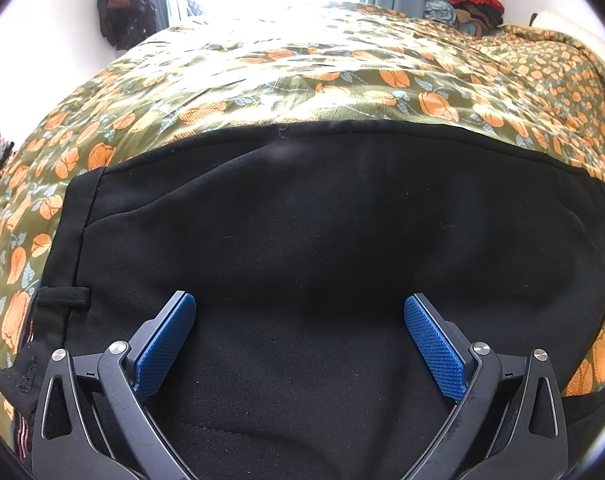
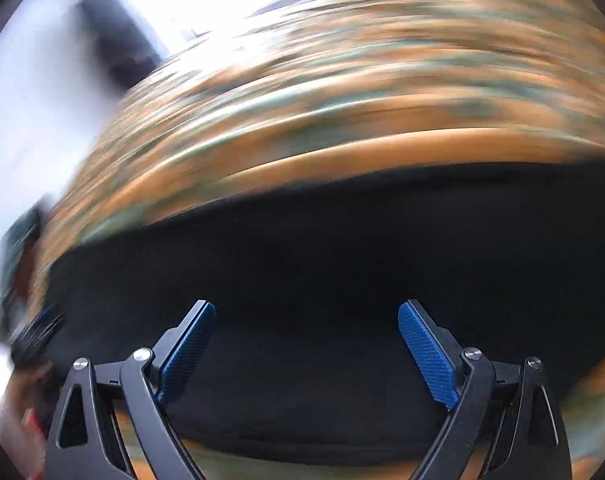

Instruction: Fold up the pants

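- Plainly, the black pants (image 1: 322,220) lie flat on the bed, on its orange-flowered bedspread (image 1: 302,76), and fill the lower half of both wrist views; a belt loop (image 1: 64,296) and a seam at the left side suggest the waist end sits there.
- By my reading the cloth is spread or part-folded and no fold is being carried: neither tool grips anything.
- Left tool (image 1: 300,312): its blue pads (image 1: 166,344) stand wide apart above the cloth, nothing between them.
- Right tool (image 2: 306,320): likewise spread, hanging over black cloth; its view is badly smeared, so I cannot tell whether it touches the cloth.
- Next move, as I judge it: bring each tool down onto an edge or corner, pinch all layers together, then lift and carry across evenly so the cloth does not bunch.
- Edges: the far edge (image 1: 342,126) runs clean across the left view, with the left side seam (image 1: 78,232) also exposed.
- Open room: beyond that far edge the bedspread runs wide and bare; piled clothes (image 1: 470,12) sit well apart at the far corner.
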Demonstrator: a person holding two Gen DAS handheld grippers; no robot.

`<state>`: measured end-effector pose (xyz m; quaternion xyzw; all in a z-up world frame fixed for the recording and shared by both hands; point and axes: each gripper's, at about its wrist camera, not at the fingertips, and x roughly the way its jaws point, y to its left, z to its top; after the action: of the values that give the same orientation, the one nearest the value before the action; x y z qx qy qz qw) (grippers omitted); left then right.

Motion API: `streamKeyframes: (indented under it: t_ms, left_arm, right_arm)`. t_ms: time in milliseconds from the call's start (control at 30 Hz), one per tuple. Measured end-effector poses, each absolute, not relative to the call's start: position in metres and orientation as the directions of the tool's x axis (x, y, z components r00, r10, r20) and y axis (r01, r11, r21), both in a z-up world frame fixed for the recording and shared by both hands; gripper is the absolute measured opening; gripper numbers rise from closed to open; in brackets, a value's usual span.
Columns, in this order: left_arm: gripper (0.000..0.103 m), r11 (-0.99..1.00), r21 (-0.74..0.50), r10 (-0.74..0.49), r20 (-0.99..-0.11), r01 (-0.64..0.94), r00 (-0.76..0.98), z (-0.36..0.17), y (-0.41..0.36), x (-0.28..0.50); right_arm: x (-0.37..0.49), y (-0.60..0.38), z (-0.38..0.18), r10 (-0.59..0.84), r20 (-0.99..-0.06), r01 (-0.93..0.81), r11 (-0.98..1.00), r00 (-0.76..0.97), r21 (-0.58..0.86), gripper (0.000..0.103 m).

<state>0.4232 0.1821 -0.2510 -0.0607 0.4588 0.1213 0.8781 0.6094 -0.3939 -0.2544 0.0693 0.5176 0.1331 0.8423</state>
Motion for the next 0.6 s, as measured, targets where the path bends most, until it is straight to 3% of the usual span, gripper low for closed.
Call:
streamKeyframes:
  t_ms: [100, 200, 300, 467, 600]
  left_arm:
    - [0.103, 0.963, 0.007, 0.158, -0.824, -0.27, 0.544, -0.252, 0.183, 0.425]
    - [0.103, 0.962, 0.007, 0.158, -0.831, -0.274, 0.534, -0.252, 0.183, 0.428]
    - [0.102, 0.961, 0.017, 0.164, -0.836, -0.275, 0.524, -0.24, 0.181, 0.427]
    - [0.102, 0.986, 0.015, 0.112, -0.802, -0.167, 0.587, -0.187, 0.131, 0.393]
    - [0.103, 0.986, -0.133, -0.165, -0.81, 0.098, 0.563, -0.163, 0.05, 0.341]
  right_arm:
    - [0.618, -0.518, -0.245, 0.014, -0.902, 0.152, 0.984, 0.432, 0.089, 0.087]
    - [0.594, -0.577, -0.219, -0.148, -0.888, 0.294, 0.956, 0.435, -0.016, 0.088]
    - [0.538, -0.587, -0.181, 0.049, -0.83, 0.214, 0.956, 0.556, 0.2, 0.089]
    - [0.413, -0.516, -0.156, 0.383, -0.761, -0.097, 0.914, 0.523, 0.393, 0.095]
    - [0.325, -0.42, -0.181, 0.582, -0.741, -0.278, 0.813, 0.337, 0.512, 0.095]
